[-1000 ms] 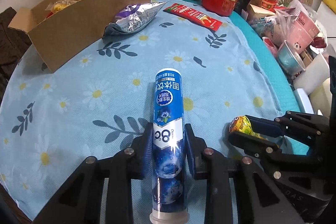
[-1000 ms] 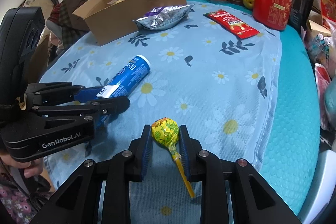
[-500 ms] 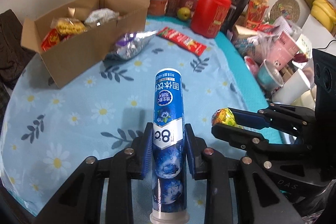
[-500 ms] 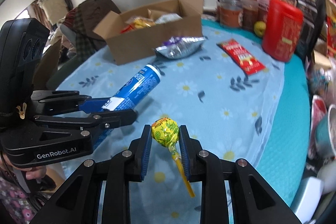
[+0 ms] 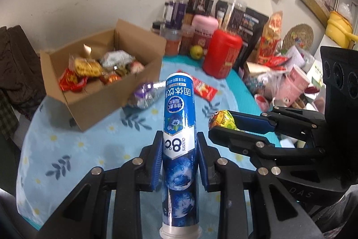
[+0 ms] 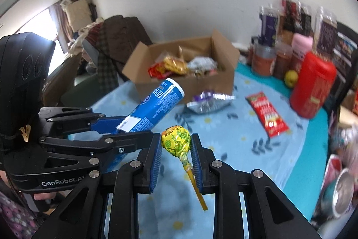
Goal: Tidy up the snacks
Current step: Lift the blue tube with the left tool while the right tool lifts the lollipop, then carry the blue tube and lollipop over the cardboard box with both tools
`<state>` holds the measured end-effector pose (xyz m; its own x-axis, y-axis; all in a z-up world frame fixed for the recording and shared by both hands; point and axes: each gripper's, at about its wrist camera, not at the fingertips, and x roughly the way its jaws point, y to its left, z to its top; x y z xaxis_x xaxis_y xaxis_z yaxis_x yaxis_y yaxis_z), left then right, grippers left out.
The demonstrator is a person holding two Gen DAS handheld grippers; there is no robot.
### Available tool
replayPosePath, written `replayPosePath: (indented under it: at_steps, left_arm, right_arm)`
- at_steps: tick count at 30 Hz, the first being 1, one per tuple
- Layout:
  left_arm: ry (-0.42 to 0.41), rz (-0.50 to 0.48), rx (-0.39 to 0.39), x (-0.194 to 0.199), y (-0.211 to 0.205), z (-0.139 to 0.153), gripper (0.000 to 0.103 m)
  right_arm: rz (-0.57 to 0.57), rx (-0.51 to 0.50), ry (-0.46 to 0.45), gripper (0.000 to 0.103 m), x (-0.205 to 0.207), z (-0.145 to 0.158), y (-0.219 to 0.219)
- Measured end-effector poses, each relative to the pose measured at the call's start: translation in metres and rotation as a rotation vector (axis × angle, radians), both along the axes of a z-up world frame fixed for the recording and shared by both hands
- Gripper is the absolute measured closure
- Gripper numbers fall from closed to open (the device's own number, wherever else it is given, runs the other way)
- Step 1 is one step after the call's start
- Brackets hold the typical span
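Left tool (image 5: 179, 145) is clamped on the blue tube (image 5: 179, 127), right tool (image 6: 175, 156) pinches the yellow lollipop (image 6: 176, 140), both above the bench (image 6: 223, 138) near the snack box (image 6: 185, 68).

Tube (image 5: 179, 118) and lollipop (image 6: 176, 141) lifted off cloth (box nearer).

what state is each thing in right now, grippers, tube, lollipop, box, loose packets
left gripper: shut on the blue tube
blue tube: held off the table, capped end toward the camera
right gripper: shut on the lollipop
lollipop: held off the table, stick hanging down
cardboard box: open, holds snacks
silver packet: lying on the cloth by the box
red packet: lying flat on the cloth
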<state>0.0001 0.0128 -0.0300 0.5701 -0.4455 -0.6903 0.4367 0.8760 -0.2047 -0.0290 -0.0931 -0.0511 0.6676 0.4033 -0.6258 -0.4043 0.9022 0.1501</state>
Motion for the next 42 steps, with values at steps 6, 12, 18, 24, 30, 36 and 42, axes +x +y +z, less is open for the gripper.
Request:
replayPosePath:
  at_steps: [6,12,18,24,30,36,42]
  left_arm:
    - [-0.072,0.037,-0.016,0.016,0.006,0.026,0.075]
    - [-0.103,0.059,-0.030,0.041,0.012,0.040,0.075]
    - [-0.133,0.089,-0.032,0.078,0.022,0.054,0.075]
    - [-0.153,0.121,-0.023,0.115,0.034,0.062,0.075]
    - [-0.152,0.167,0.004,0.154,0.048,0.059,0.075]
    - [-0.132,0.214,0.032,0.192,0.062,0.049,0.075]
    - [-0.101,0.244,0.072,0.226,0.070,0.032,0.075]
  right_arm:
    - [0.029,0.004,-0.068,0.077,0.017,0.027,0.005]
    - [0.059,0.008,-0.106,0.077,0.043,0.048,0.009]
    - [0.088,0.000,-0.154,0.077,0.076,0.067,0.017]
    - [0.111,-0.008,-0.193,0.077,0.114,0.084,0.028]
    - [0.130,-0.001,-0.196,0.077,0.155,0.084,0.040]
    - [0.150,0.006,-0.171,0.077,0.197,0.072,0.054]
    - [0.153,0.006,-0.130,0.077,0.231,0.054,0.063]
